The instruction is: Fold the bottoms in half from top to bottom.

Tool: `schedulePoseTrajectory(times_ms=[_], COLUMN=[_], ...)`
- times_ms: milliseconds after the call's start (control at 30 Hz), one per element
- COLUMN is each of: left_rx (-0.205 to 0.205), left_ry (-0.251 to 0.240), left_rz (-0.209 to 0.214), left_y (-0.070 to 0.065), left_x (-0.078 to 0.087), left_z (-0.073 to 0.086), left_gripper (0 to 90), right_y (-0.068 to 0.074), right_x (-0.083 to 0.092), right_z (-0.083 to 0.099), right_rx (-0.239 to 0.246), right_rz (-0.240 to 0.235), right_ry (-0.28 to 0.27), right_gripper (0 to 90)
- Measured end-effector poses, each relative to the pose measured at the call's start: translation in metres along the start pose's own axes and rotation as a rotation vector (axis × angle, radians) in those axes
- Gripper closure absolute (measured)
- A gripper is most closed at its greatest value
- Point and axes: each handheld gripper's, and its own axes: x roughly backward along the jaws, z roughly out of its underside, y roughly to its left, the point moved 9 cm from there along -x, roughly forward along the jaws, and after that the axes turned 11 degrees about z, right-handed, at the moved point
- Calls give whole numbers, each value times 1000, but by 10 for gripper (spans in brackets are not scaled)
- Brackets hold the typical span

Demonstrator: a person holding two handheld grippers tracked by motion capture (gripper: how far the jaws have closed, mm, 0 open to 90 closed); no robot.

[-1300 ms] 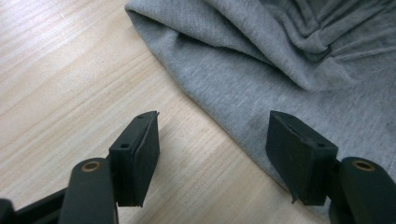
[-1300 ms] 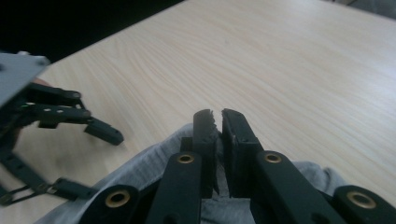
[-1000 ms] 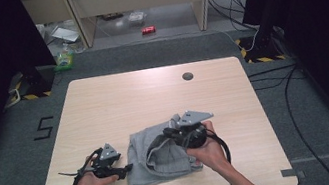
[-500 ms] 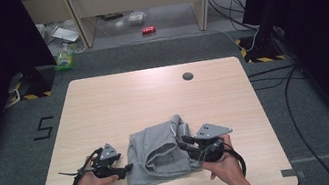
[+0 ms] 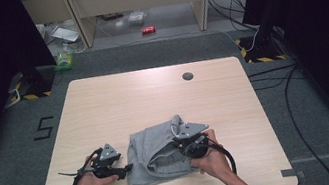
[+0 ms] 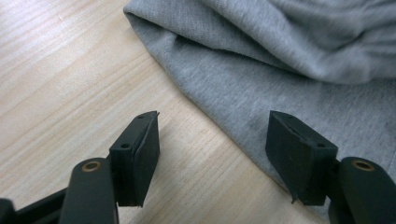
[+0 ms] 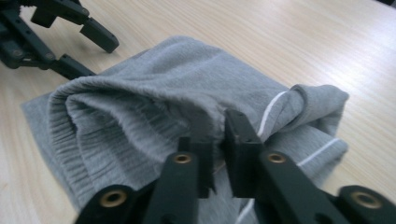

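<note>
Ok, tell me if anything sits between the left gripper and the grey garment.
Nothing visible does. The left gripper stands open at the near edge of the grey garment, one jaw over bare table, the other over the cloth. The right gripper is shut on a fold of it.

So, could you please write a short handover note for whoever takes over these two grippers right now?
Right gripper: jaws have just been closing and now pinch a fold of the crumpled grey knitted garment near its white drawstring.
Left gripper: open, resting low on the light wooden table; the garment's left edge lies between its jaws, not gripped.
Garment: bunched at the near middle of the table, between both hands.
Done: right-side grip taken.
Left: probably close the left gripper on the near edge, then spread or fold the garment; it is not flat yet.
</note>
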Motion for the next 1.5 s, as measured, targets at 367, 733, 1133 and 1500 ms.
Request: schedulePoseTrajectory(times_ms=[367, 733, 1133, 1500], left_rx=[-1, 10, 20, -52], left_ry=[-1, 20, -105, -90], left_rz=[1, 21, 61, 136], left_y=[0, -1, -22, -70], left_x=[0, 2, 19, 1], left_z=[0, 0, -45, -59], left_gripper=[342, 343, 310, 276], right_y=[26, 32, -3, -48], right_x=[52, 31, 35, -25], right_z=[35, 62, 27, 5], right_rx=[28, -44, -127, -154], right_rz=[18, -31, 15, 134], right_ry=[-33, 26, -69, 2], right_gripper=[864, 718, 611, 524])
